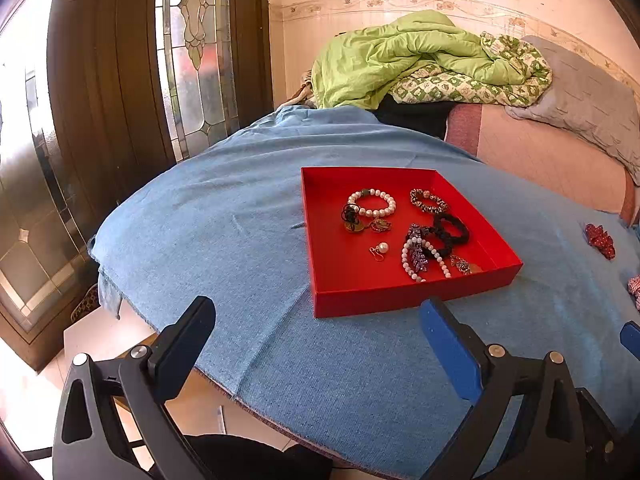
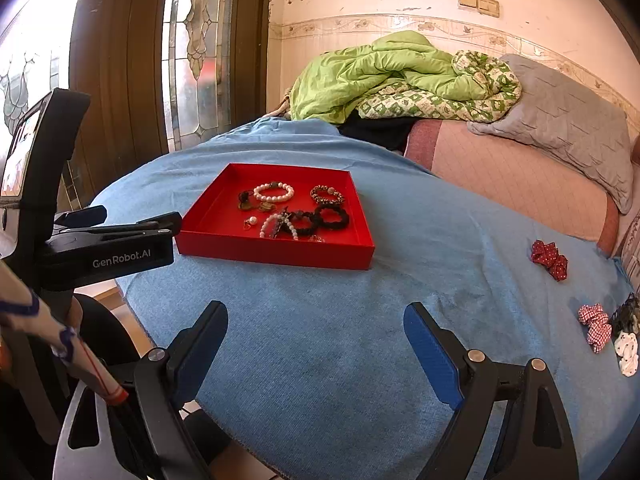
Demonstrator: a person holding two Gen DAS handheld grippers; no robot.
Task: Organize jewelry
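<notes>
Jewelry lies gathered in a shallow red tray that sits flat on a blue cloth spread over the table. Toward the tray's far side rests a white pearl bracelet with one dark green bead, and just right of it a leopard-patterned beaded bracelet. Beside the pearl bracelet's near left edge a black cord with brass pendants touches it. Near the tray's middle a single pearl earring lies on its own, apart from the rest. To its right a black scrunchie overlaps a purple hair clip and a second strand of white beads, the three tangled together. Outside the tray, well off to the right on the cloth, lies a red polka-dot scrunchie; nearer the table's right edge a red gingham scrunchie sits beside a white dotted one and something black that is too small to make out. The left gripper hangs above the cloth's near left part, short of the tray, its two fingers spread wide with nothing between them. The right gripper hovers over bare cloth nearer the table's front, likewise spread wide and empty. Behind the table a green quilt is heaped on a bed.
</notes>
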